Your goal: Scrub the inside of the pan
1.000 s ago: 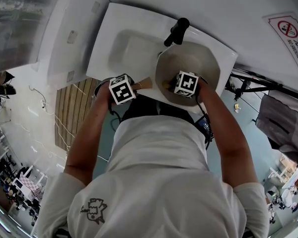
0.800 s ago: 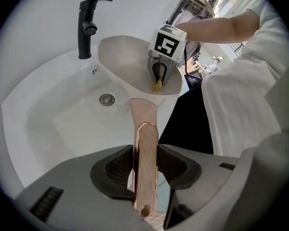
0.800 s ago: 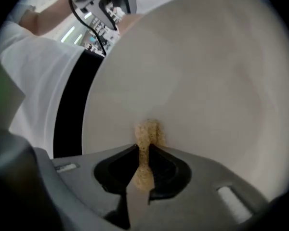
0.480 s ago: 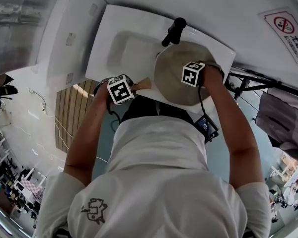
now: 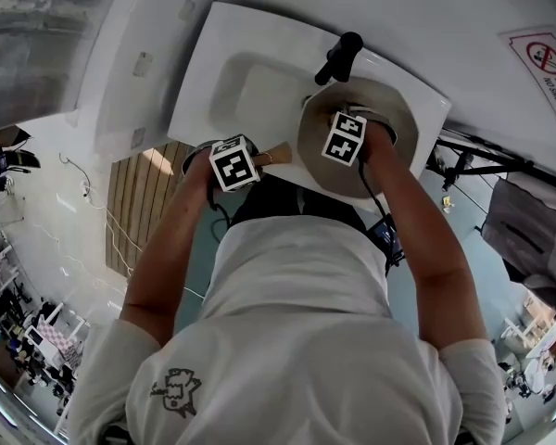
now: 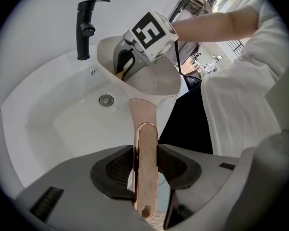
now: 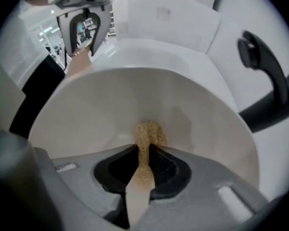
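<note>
Bright white washroom corner.
A white sink [image 5: 215,49] with a black faucet [image 5: 339,57] stands against a white wall [image 5: 426,7] bearing a no-smoking sign [image 5: 545,63]; a slatted wooden mat [image 5: 139,202] lies on the pale floor [image 5: 56,197].

no-smoking sign [image 5: 543,60] on the wall [image 5: 445,12], its lettering unreadable

Head view looks steeply down; both close gripper views share the pan [image 6: 156,83]

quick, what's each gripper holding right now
Left gripper: closed on the pan handle.
Right gripper: closed on a scrub pad inside the pan.
</note>
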The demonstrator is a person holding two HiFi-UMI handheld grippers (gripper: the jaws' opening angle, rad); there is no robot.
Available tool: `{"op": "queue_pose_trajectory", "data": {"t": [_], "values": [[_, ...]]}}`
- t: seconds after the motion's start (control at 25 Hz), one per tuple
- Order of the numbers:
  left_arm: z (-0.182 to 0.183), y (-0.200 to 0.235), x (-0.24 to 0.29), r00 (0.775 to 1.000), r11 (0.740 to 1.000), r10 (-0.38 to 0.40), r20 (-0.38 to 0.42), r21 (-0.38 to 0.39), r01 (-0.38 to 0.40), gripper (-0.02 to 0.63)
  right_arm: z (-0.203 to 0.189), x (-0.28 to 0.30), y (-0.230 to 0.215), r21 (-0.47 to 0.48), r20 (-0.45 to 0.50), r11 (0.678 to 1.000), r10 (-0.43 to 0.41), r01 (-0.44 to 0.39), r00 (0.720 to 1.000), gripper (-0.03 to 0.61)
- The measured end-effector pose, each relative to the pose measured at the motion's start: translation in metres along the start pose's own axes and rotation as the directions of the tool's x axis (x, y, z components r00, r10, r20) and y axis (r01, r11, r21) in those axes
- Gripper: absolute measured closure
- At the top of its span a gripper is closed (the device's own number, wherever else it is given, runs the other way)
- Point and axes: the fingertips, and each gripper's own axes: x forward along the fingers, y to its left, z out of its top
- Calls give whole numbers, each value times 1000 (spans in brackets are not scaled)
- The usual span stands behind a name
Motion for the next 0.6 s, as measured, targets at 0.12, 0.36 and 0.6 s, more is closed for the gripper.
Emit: {"op": "queue_pose_trajectory", "data": {"t": [0.12,0.36,0.6], "values": [[-1,0,0,1000,1000,0,0,-1,0,457,19,-2,48,12,55,988,154,-155,987,512],[-1,1,-1,1000,1000,-4,9,-2,4,457,-27,-17,124,80,-122,903,430,-422,895,514],[-2,0,0,1000,1000,-14,6,-2,14,457,-118,-18,117,101,-439,906,412,-411,799,514]]}}
